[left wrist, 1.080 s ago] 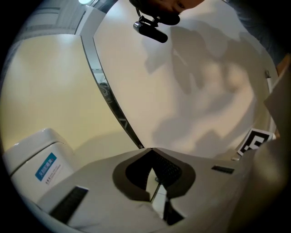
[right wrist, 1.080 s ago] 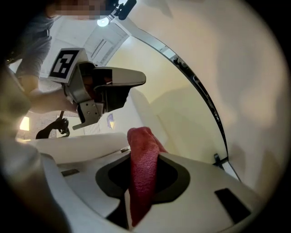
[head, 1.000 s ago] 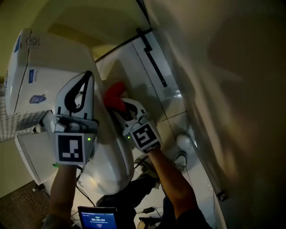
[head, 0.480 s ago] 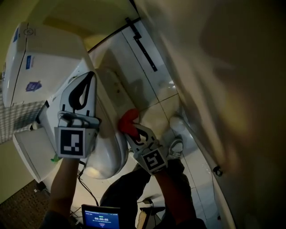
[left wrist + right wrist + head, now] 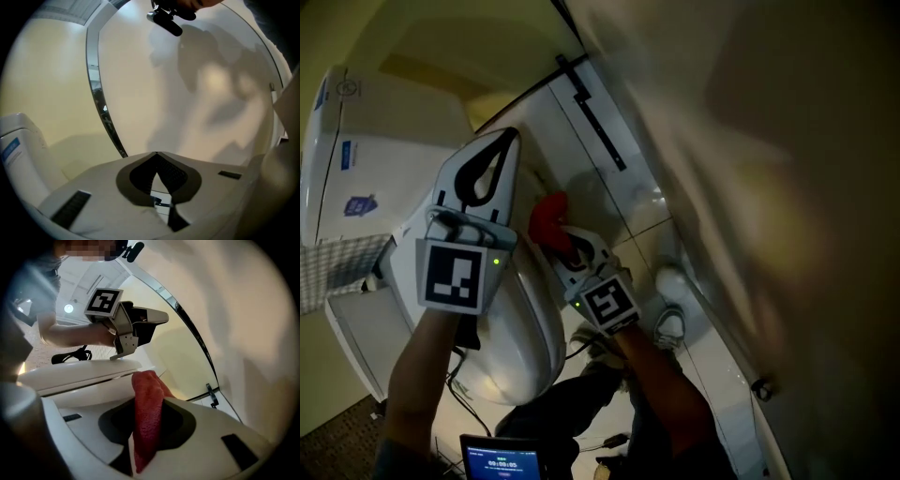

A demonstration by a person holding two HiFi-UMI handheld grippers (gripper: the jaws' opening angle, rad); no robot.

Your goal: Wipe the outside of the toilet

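Since half a second ago, the right gripper [image 5: 562, 242] has carried its red cloth [image 5: 546, 214] back up the right flank of the toilet [image 5: 520, 342], toward the tank. Wiping looks mid-course; how much is already clean cannot be told. Its jaws clamp the cloth low beside the bowl. The left gripper [image 5: 506, 141] hovers above the lid, jaws together, empty.

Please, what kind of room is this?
Most likely a bathroom or toilet room: a white toilet with its cistern stands on a pale tiled floor, and a red cloth is held close to it.
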